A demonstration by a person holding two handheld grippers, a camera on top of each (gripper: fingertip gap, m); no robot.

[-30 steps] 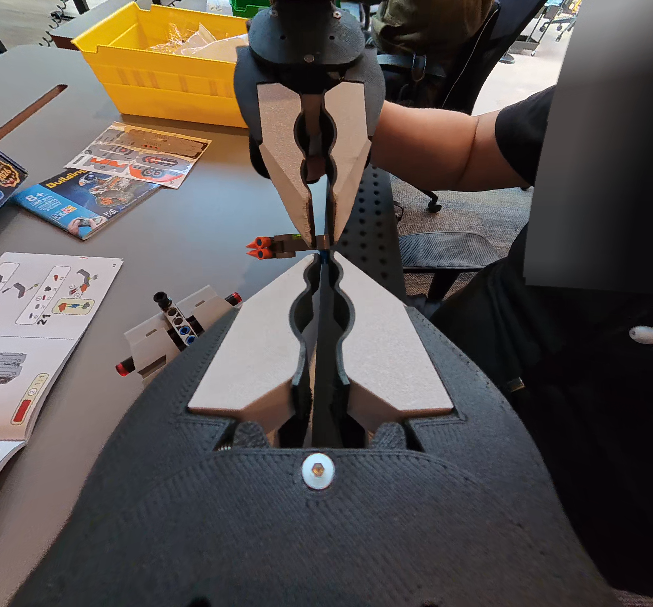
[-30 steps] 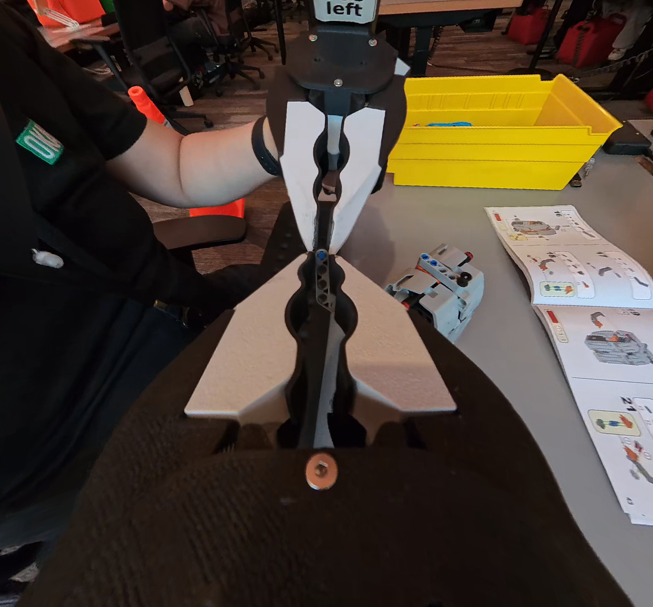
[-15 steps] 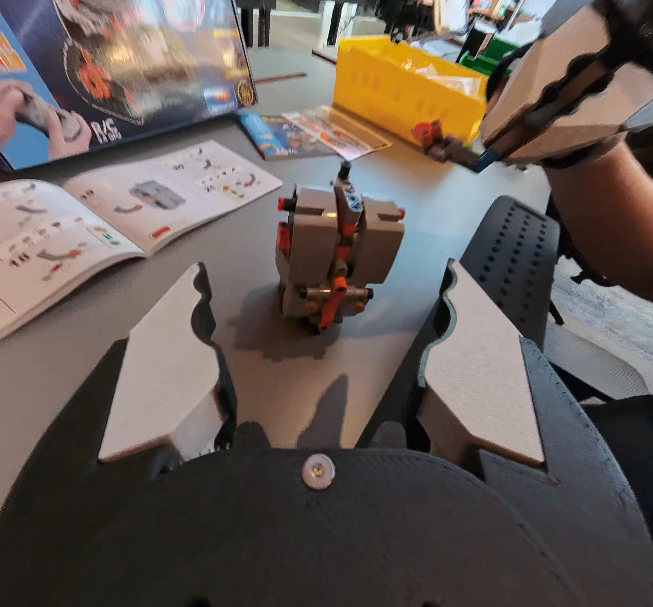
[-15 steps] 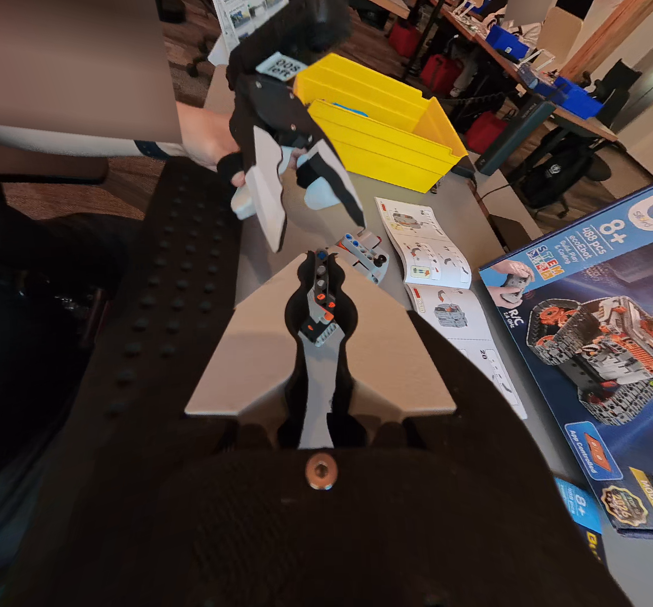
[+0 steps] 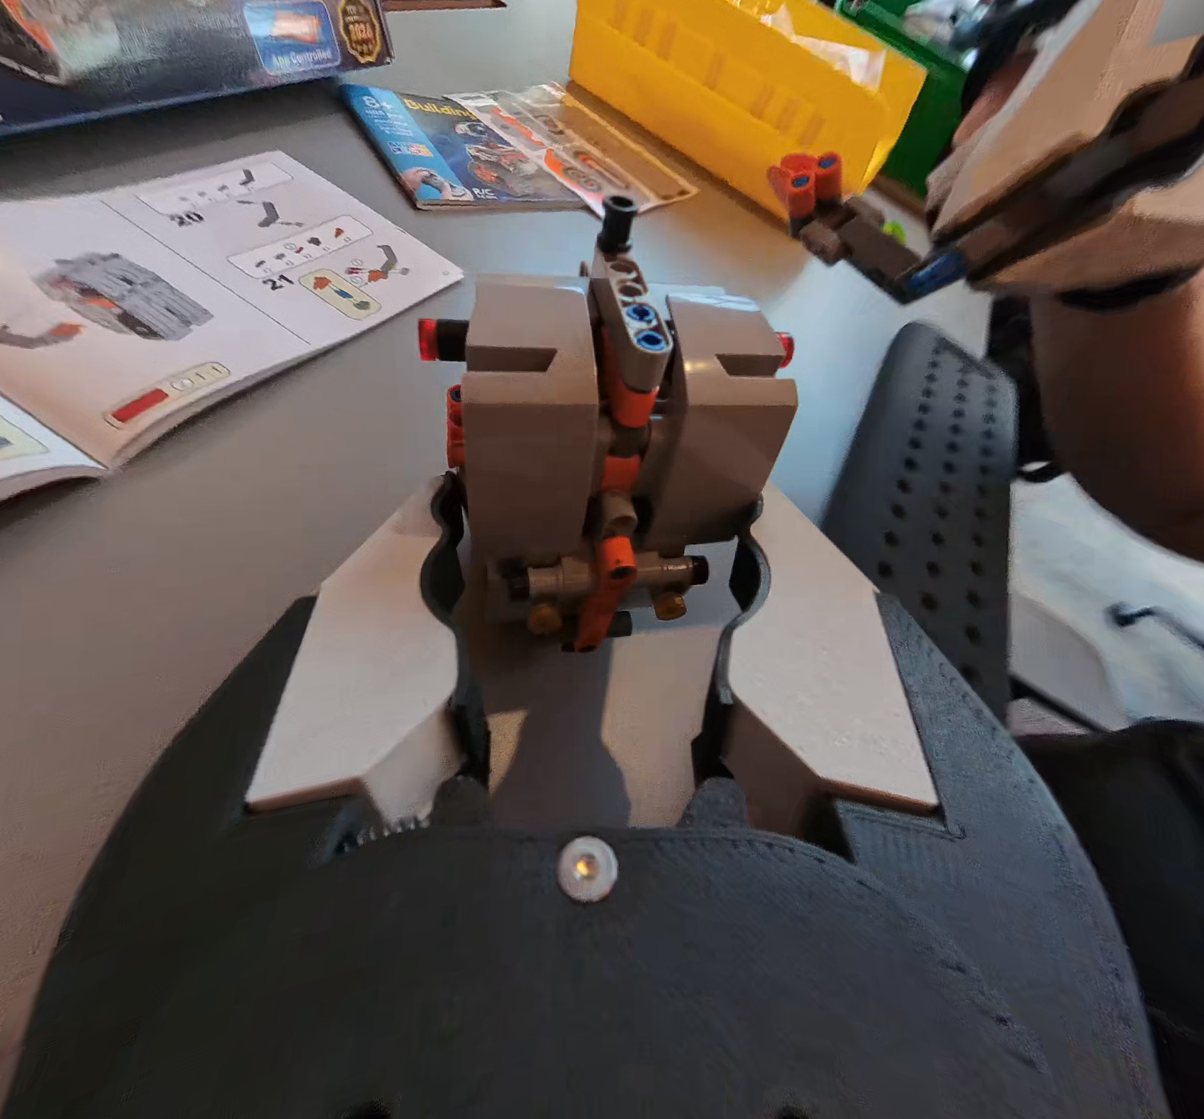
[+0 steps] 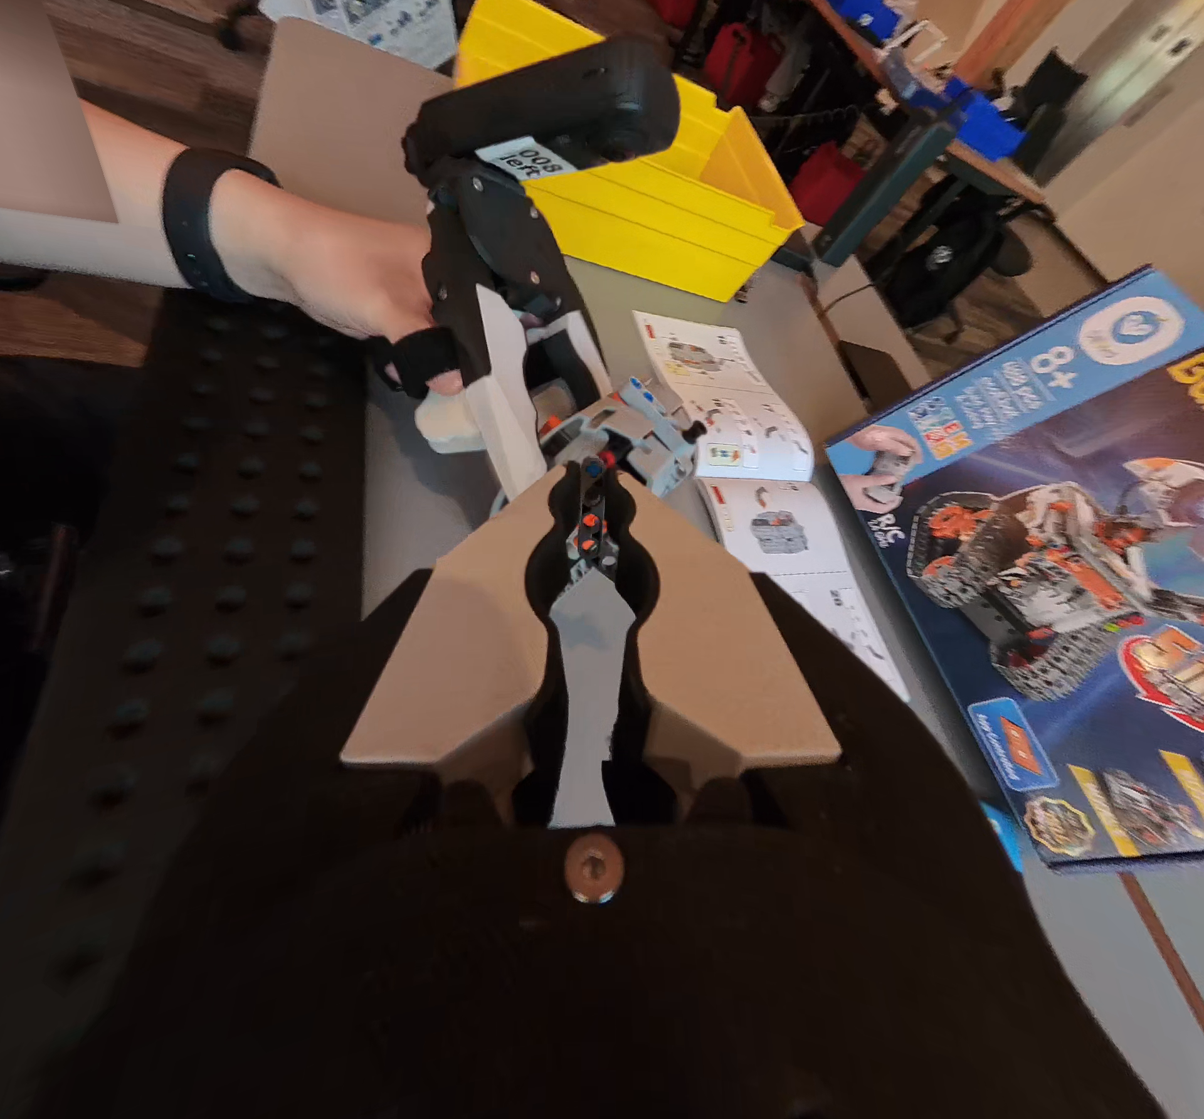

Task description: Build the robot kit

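Observation:
A grey brick assembly (image 5: 586, 436) with orange and black pins stands on the grey table (image 5: 260, 566). My left gripper (image 5: 599, 501) has a finger on each side of its lower body and is shut on it; this also shows in the right wrist view (image 6: 560, 436). My right gripper (image 6: 593, 475) is shut on a small dark beam piece (image 6: 589, 530) with orange and blue pins. It holds the piece in the air just right of the assembly (image 6: 625, 429). In the left wrist view the right gripper (image 5: 945, 266) and the piece (image 5: 840, 221) sit at the upper right.
A yellow bin (image 5: 716, 77) stands behind the assembly. An open instruction booklet (image 5: 195, 306), a small booklet with a sticker sheet (image 5: 456, 156) and the set's box (image 6: 1042, 566) lie on the table. A black perforated chair seat (image 5: 925, 501) is beside the table edge.
My left gripper let go of the dark piece, swung to the assembly, moved forward around it and narrowed onto it. My right gripper kept the piece and came closer to the assembly.

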